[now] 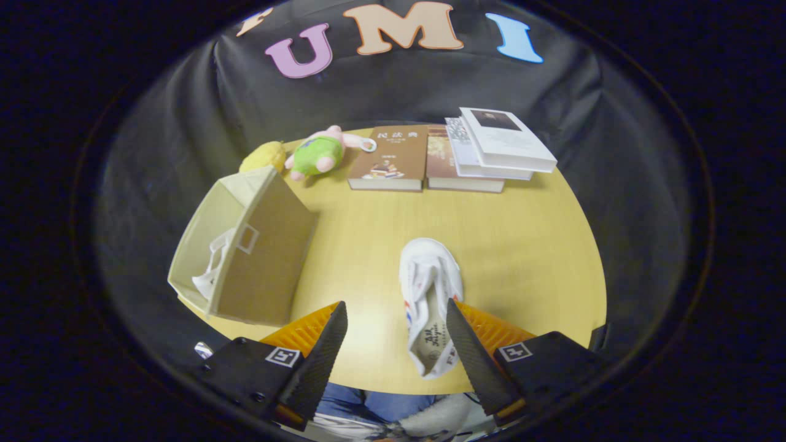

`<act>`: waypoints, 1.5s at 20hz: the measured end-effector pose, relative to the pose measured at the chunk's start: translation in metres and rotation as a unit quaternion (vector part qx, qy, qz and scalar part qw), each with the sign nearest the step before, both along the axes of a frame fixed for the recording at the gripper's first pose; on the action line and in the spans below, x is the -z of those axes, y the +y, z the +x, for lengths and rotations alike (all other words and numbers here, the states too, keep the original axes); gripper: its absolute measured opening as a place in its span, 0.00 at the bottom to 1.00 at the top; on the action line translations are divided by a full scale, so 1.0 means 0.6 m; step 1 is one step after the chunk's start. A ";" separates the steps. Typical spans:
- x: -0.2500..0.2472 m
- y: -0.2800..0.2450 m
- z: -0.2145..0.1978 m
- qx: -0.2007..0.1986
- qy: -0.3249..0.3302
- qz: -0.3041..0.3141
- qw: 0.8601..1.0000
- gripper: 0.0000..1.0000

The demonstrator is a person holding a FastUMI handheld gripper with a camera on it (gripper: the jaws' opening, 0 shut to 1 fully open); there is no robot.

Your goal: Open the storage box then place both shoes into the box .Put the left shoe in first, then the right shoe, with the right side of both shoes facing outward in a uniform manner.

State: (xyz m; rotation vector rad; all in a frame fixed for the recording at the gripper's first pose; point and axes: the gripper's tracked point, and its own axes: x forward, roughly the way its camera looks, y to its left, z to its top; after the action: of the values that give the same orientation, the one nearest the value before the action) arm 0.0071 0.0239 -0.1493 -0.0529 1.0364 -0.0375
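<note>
Box holds one shoe; fingers spread around second shoe.

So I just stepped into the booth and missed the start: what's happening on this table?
A person is packing shoes with a handheld gripper. The storage box is open, with one white shoe already inside. The second white shoe lies on the table between the open jaws, close to one of them, not yet gripped. Books and a plush toy sit beyond.
</note>
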 end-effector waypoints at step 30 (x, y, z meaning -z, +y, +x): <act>0.060 -0.002 0.060 0.044 -0.014 0.110 0.993 0.06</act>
State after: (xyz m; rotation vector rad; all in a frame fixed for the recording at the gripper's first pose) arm 0.0430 0.0226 -0.1854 0.1929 1.0085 -0.0040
